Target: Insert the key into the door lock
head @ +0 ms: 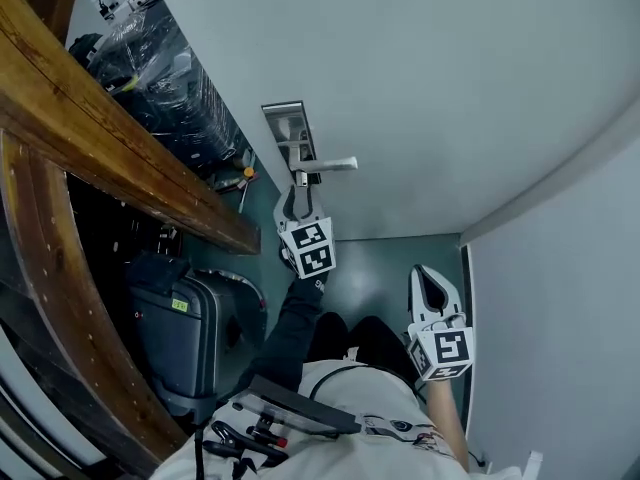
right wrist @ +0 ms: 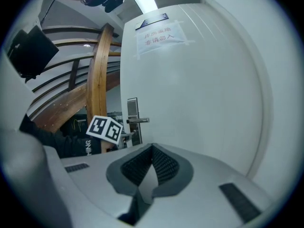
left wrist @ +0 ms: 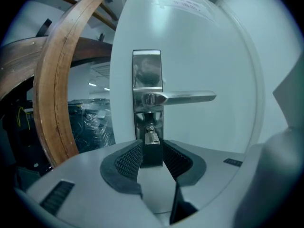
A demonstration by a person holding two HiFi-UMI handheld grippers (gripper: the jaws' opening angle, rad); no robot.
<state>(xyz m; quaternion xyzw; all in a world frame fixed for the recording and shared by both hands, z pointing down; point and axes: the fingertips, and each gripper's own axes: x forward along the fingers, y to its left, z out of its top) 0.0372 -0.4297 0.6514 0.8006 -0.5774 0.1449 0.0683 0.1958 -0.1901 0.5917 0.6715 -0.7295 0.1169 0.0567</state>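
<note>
The white door (head: 420, 88) carries a steel lock plate (left wrist: 147, 75) with a lever handle (left wrist: 186, 98) pointing right. My left gripper (left wrist: 152, 148) is shut on the key (left wrist: 152, 156), whose dark head sits between the pads. The key's metal end (left wrist: 151, 137) meets the keyhole just below the handle; how far in it sits cannot be told. In the head view the left gripper (head: 299, 192) reaches up to the plate (head: 285, 128) under the handle (head: 331, 165). My right gripper (head: 432, 290) hangs back near the door's right side, shut and empty, its pads (right wrist: 160, 164) pressed together.
A curved wooden beam (head: 110, 138) runs along the left of the door. Below it stand a dark suitcase (head: 180, 333) and plastic-wrapped black goods (head: 165, 83). A wall (head: 560, 328) closes the right side. A paper notice (right wrist: 159, 36) is taped high on the door.
</note>
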